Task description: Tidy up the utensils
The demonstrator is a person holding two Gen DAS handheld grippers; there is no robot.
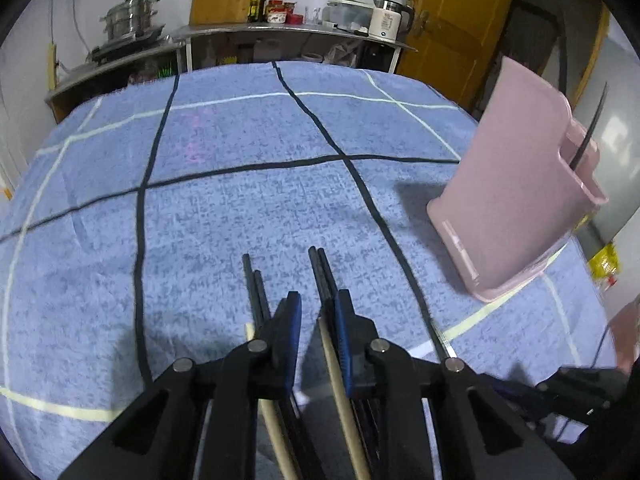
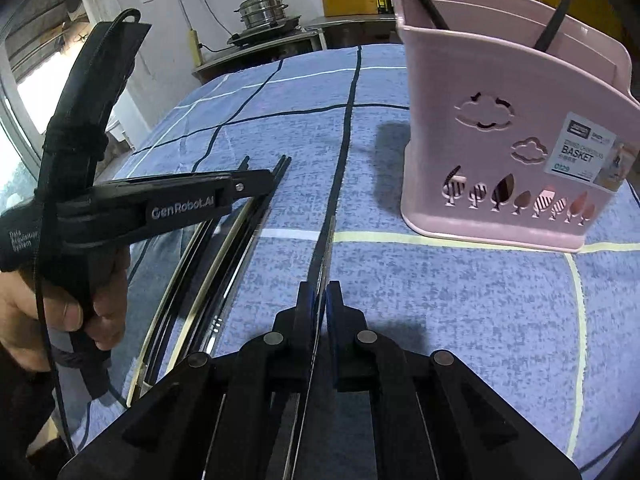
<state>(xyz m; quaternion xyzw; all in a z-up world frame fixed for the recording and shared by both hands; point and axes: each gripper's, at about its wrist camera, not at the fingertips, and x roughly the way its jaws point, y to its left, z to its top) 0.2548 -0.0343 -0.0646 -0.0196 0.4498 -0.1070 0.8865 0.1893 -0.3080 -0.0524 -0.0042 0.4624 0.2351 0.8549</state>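
A pink chopstick basket [image 2: 504, 152] stands on the blue checked cloth, ahead and right of my right gripper; it also shows at the right of the left wrist view [image 1: 516, 200]. Two black utensils [image 2: 556, 32] stick up out of it. My right gripper [image 2: 318, 296] is shut on a black chopstick [image 2: 322, 248] that points forward. My left gripper [image 1: 316, 312] is open, low over several black chopsticks [image 1: 322, 272] and two beige chopsticks [image 1: 336, 368] lying on the cloth. The left gripper also shows in the right wrist view [image 2: 256, 184].
The blue cloth [image 1: 240, 208] with dark and pale lines covers the table. Behind it a steel counter [image 1: 280, 30] holds bottles, jars and a kettle, with a steamer pot [image 1: 128, 20] at the left. A yellow door [image 1: 460, 20] is at the back right.
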